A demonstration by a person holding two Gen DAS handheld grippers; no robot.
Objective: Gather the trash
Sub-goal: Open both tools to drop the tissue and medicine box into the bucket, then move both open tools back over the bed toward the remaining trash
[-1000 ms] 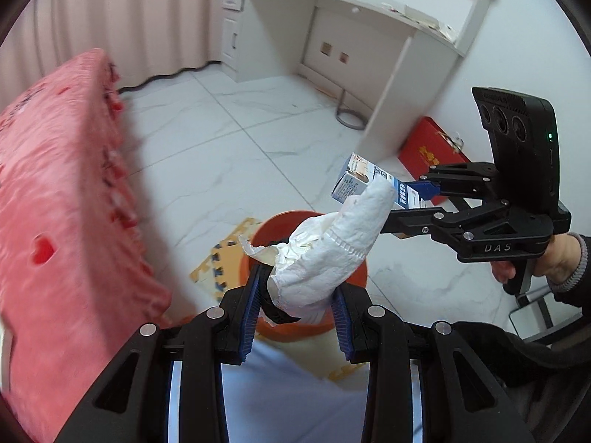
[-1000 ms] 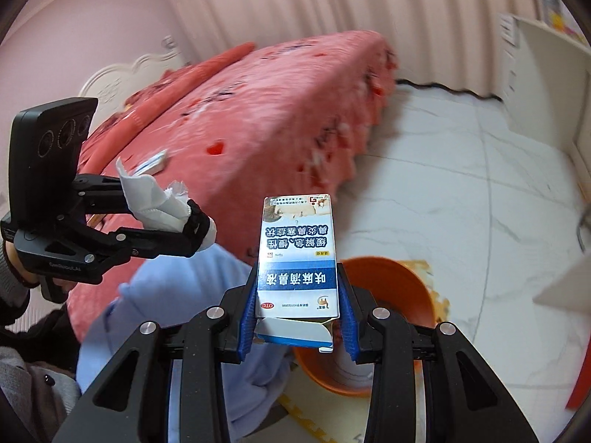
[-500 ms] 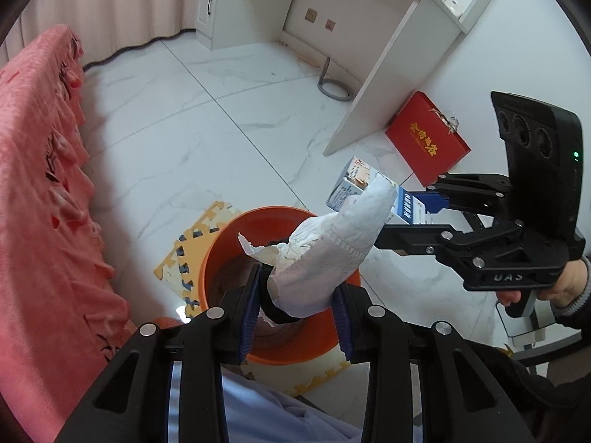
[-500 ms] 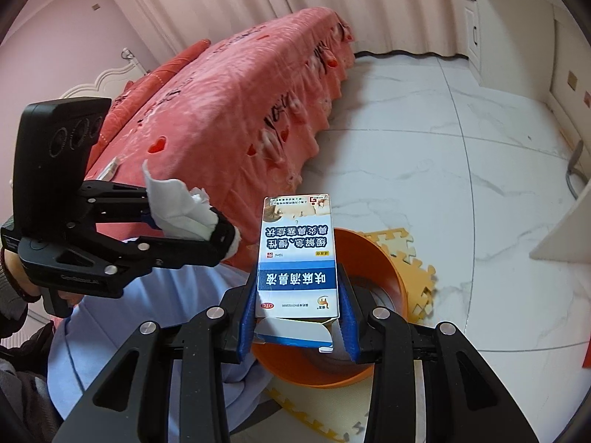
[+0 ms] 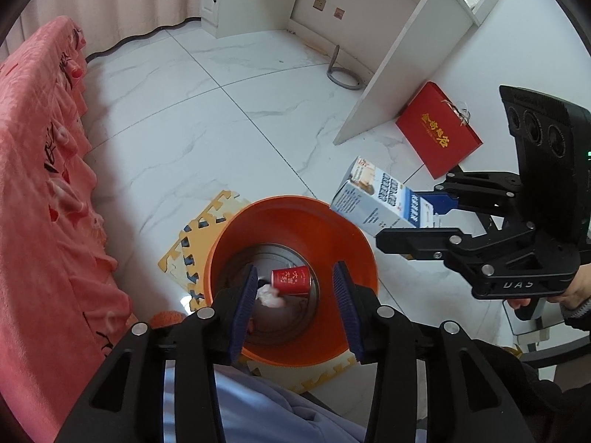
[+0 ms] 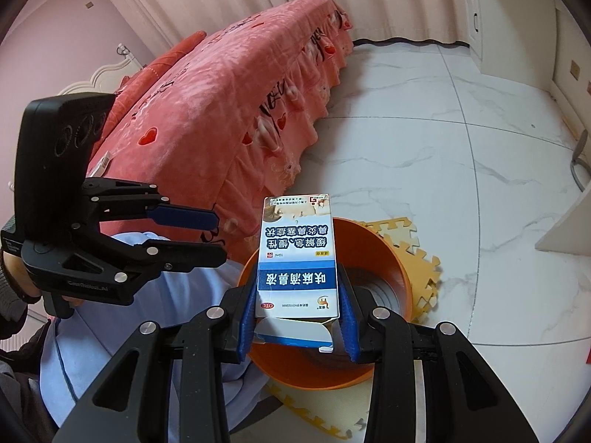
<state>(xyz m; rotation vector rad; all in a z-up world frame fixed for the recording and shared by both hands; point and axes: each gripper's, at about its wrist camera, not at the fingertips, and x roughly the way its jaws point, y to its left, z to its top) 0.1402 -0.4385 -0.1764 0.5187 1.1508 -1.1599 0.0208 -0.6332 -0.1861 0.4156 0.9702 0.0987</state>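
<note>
orange bin (image 5: 364,258) on the tiled floor, set partly on a foam mat (image 5: 207,221) just beside the bed (image 5: 40,192) — placed within easy reach of both grippers, probably so trash can be dropped straight down. left gripper (image 5: 295,291) aimed steeply down over the bin mouth, jaws parted and just opened further, nothing between the blue pads (image 5: 245,295); tissue (image 5: 269,297) lying at the bottom of the bin beside a red cup (image 5: 291,280), so apparently released there. right gripper (image 6: 297,317) clenched on a blue-and-white box (image 6: 297,251), pads pressing its two narrow sides near the open flap end, printed face up toward the camera. box held long axis outward, its far end at the bin rim in the left view — poised, by the look of it, for the next drop. red bag (image 5: 437,129) leaning near a desk leg (image 5: 388,74), well apart from the bin, untouched.
</note>
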